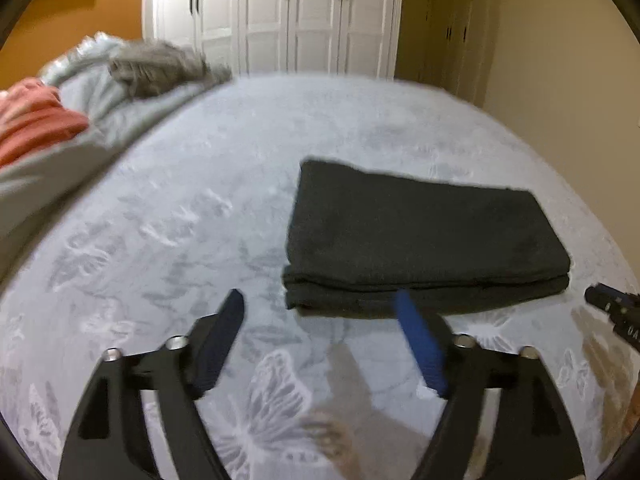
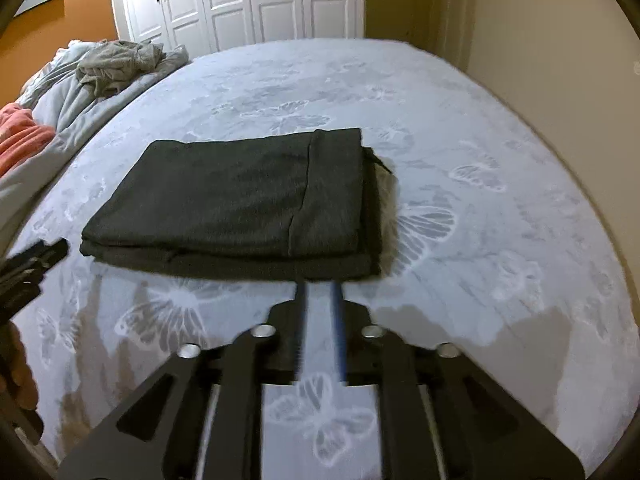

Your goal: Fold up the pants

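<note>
The dark grey pants lie folded into a flat rectangle on the bed; they also show in the right wrist view. My left gripper is open and empty, just in front of the fold's near left corner. My right gripper has its fingers nearly together with a thin gap, holding nothing, its tips at the near edge of the folded pants. The right gripper's tip shows at the far right of the left wrist view. The left gripper shows at the left edge of the right wrist view.
The bed has a pale blue butterfly-print cover. A rumpled grey blanket with grey clothes and an orange cloth lie at the far left. White wardrobe doors stand beyond the bed; a beige wall is at right.
</note>
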A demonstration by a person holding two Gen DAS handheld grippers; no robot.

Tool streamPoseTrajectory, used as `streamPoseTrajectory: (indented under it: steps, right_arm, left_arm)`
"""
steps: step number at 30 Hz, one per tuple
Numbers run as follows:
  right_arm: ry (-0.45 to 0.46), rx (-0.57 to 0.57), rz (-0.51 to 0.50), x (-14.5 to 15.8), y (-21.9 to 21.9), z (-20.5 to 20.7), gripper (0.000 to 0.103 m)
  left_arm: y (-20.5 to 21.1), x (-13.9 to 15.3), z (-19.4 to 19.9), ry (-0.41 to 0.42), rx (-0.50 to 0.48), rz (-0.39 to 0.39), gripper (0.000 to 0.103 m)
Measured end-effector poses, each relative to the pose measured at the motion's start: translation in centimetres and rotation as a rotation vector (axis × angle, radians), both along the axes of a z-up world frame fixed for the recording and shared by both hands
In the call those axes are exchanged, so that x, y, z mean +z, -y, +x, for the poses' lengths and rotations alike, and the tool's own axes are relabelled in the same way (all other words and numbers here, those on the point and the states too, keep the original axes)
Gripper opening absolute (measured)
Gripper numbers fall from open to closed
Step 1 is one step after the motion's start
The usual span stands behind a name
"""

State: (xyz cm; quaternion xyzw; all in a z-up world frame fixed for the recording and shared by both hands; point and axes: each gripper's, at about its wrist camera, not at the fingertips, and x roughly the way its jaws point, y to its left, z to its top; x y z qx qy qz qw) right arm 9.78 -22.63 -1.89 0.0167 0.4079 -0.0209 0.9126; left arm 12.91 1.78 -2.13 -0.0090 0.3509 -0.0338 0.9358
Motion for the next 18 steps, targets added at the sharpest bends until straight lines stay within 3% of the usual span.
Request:
streamPoseTrajectory:
  steps: [1,2,6,10,18]
  right_arm:
    - [0.024,-0.026,0.007,-0.1,0.0,-1.1,0.062]
    - [0.041,-0.047,0.015,-0.4,0.1,-1.9,0.067]
    - [0.056,-0.069,-0.007,-2.1,0.1,-4.0,0.067]
    - [0.073,-0.064,-0.062,-3.4,-0.5,-6.1,0.081]
    - [0.101,-0.017,-0.086,-5.2,-1.4,-8.0,0.090]
  left_arm:
    - [-0.2,0.1,-1.1,0.023,0.018,0.003,0.082]
    - [-0.5,-0.1,-2.2,0.028,0.036,-0.017,0.082]
    - [-1.3,-1.5,-4.8,-0.021,0.053,-0.115,0.082]
    - [-1.0,-3.1,-6.4,-0.040,0.058,-0.060,0.082]
    - [-0.1,-5.4,-7.5,-0.033,0.031,-0.013,0.082]
